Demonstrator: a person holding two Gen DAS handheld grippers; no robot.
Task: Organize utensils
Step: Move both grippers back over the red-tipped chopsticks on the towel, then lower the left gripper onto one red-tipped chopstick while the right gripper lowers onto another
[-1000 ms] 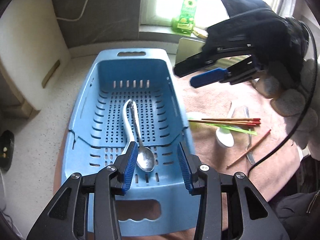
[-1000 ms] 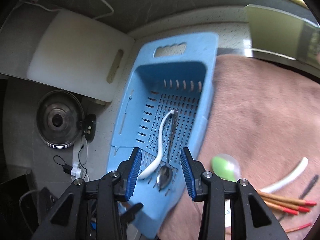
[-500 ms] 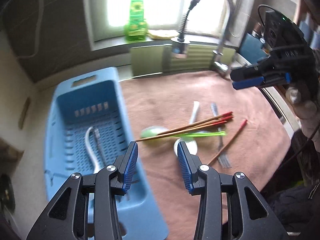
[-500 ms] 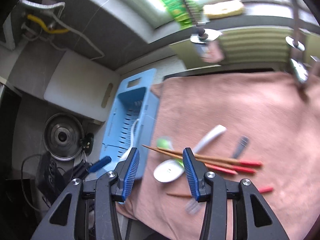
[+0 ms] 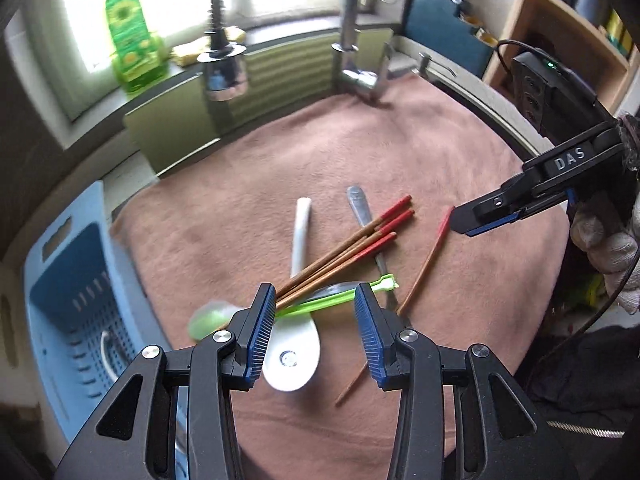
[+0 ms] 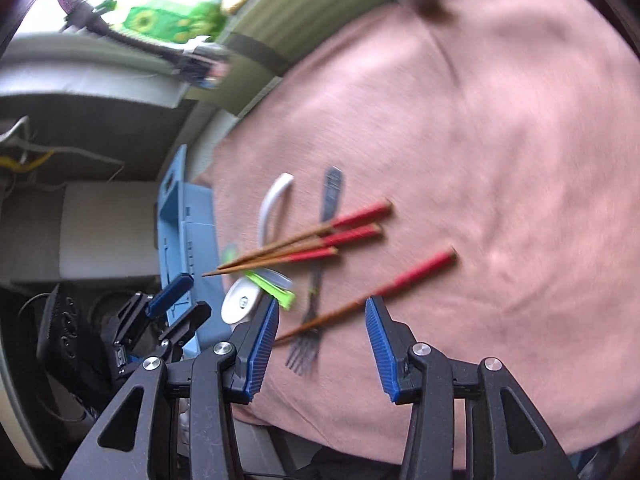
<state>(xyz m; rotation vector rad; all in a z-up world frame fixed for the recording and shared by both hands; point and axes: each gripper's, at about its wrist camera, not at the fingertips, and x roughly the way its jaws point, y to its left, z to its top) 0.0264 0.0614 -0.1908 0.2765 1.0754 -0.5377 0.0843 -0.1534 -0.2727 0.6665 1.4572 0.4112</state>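
Observation:
On the pink towel [image 5: 440, 152] lie three red-tipped chopsticks [image 5: 344, 248], a single chopstick [image 5: 424, 268], a white spoon [image 5: 296, 344], a green spoon [image 5: 320, 303] and a metal fork [image 5: 366, 216]. My left gripper [image 5: 315, 320] is open and empty just above the white spoon. My right gripper [image 6: 320, 334] is open and empty over the fork [image 6: 316, 308] and single chopstick [image 6: 384, 288]; it also shows in the left wrist view [image 5: 480, 220]. The blue basket [image 5: 68, 312] holds a white spoon [image 5: 106, 344].
A tap [image 5: 356, 40] and spray head [image 5: 222, 68] stand behind the towel. A green bottle [image 5: 128, 40] is on the windowsill. Shelves [image 5: 572, 20] are at the far right. A white board [image 6: 100, 232] lies left of the basket [image 6: 188, 232].
Both grippers have swung from over the basket to over the towel and dropped closer to the utensils. Both stay open and empty.

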